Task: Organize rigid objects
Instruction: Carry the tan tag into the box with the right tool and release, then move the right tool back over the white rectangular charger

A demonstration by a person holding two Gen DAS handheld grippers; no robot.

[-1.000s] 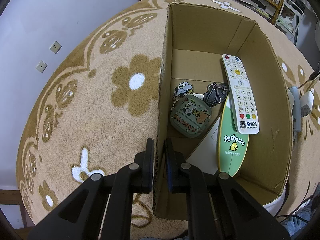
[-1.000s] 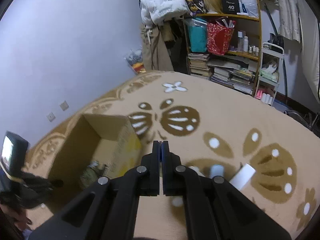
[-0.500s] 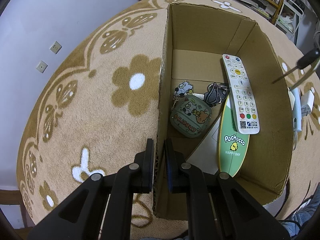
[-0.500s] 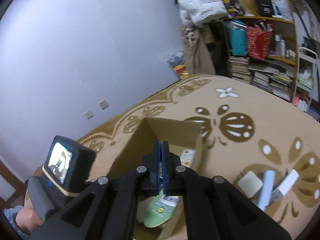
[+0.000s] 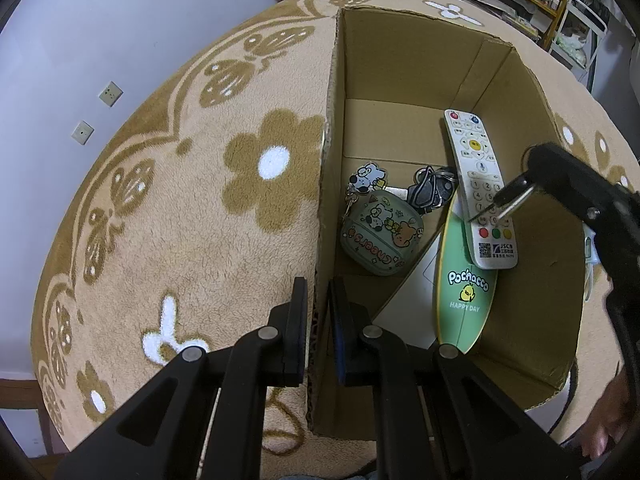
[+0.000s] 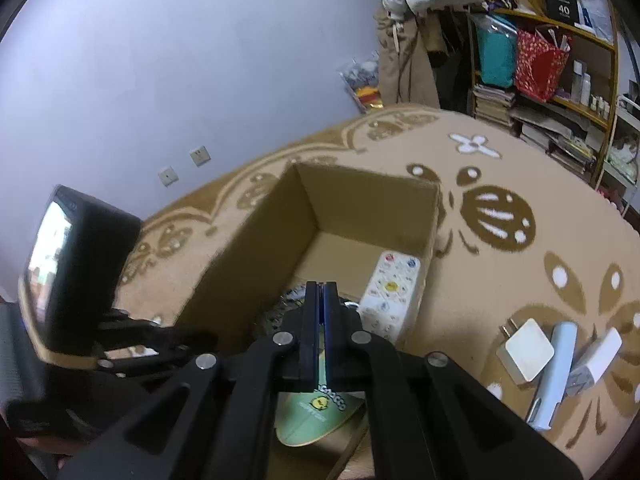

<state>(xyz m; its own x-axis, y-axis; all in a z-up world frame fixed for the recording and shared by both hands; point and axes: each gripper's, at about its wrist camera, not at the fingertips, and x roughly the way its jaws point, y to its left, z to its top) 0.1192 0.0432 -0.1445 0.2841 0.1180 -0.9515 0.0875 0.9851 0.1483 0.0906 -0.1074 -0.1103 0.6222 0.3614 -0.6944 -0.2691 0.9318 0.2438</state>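
1. The left gripper [image 5: 318, 320] is clamped tight on the near end of the cardboard box's [image 5: 404, 52] left wall, one finger outside and one inside.
2. The right gripper [image 6: 320, 286] is pinched shut on a thin metal tool [image 5: 502, 202], whose tips hang over the remote control's [image 5: 478, 188] lower keys, inside the box near its right wall.
3. The remote leans along that right wall and overlaps a green oval board [image 5: 466, 292].
4. The far half of the box floor shows bare cardboard, and that is where the room is.
5. The near half is crowded with a green case [image 5: 380, 236], a bunch of keys [image 5: 430, 192] and a white card [image 5: 412, 304].
6. There is writing to read: "JSCN" on the remote, "Pochacco HAPPY DAY" on the board, "Cheers" on the case.
7. Out on the rug [image 6: 500, 280], right of the box, lie a white plug [image 6: 526, 350], a pale blue tube [image 6: 554, 372] and a white block [image 6: 596, 354], side by side.
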